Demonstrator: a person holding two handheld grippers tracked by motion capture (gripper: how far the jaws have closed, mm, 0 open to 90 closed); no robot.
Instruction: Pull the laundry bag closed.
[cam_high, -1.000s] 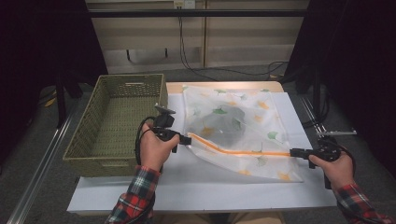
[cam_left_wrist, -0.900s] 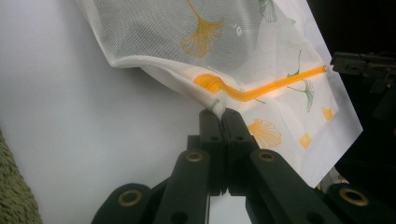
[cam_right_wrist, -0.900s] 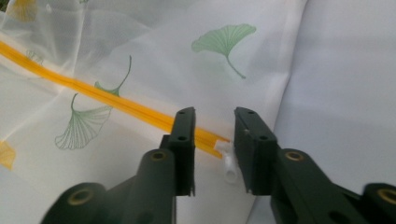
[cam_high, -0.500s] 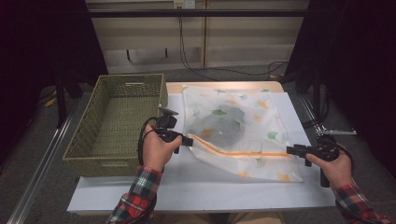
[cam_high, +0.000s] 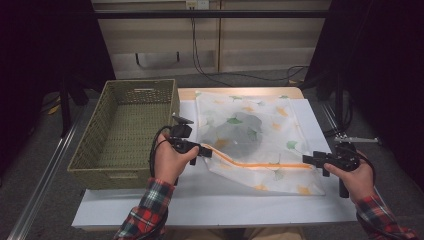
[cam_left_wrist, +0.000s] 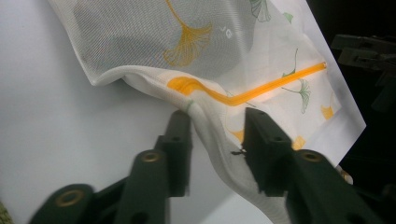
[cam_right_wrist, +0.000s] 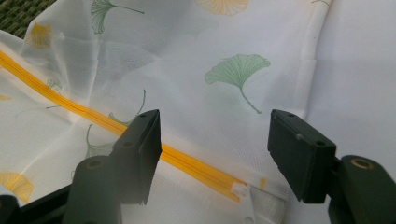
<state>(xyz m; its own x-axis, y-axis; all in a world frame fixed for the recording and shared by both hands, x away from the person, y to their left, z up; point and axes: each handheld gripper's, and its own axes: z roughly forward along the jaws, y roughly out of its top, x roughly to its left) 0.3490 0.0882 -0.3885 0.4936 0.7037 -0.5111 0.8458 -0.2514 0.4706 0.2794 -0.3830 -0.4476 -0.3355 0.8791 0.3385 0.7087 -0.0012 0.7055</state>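
A white mesh bag (cam_high: 250, 135) printed with ginkgo leaves lies on the white table (cam_high: 200, 202), a dark garment showing through it. Its orange zipper (cam_high: 260, 165) runs along the near edge. My left gripper (cam_high: 205, 151) is at the zipper's left end. Its jaws have just been opening, and a raised fold of the bag (cam_left_wrist: 210, 116) stands loosely between them (cam_left_wrist: 217, 140). My right gripper (cam_high: 306, 160) is at the zipper's right end. Its jaws have also just been opening and now stand wide (cam_right_wrist: 215, 144) over the zipper (cam_right_wrist: 187, 165) and its white pull (cam_right_wrist: 239, 190).
A woven green basket (cam_high: 172, 107) stands empty at the table's left, close beside my left hand. Cables run across the floor beyond the table's far edge. A metal rail (cam_high: 45, 175) runs along the left of the table.
Both grippers have opened and let go of the bag's zippered edge. The zipper now lies slacker on the table. Neither hand has shifted much.
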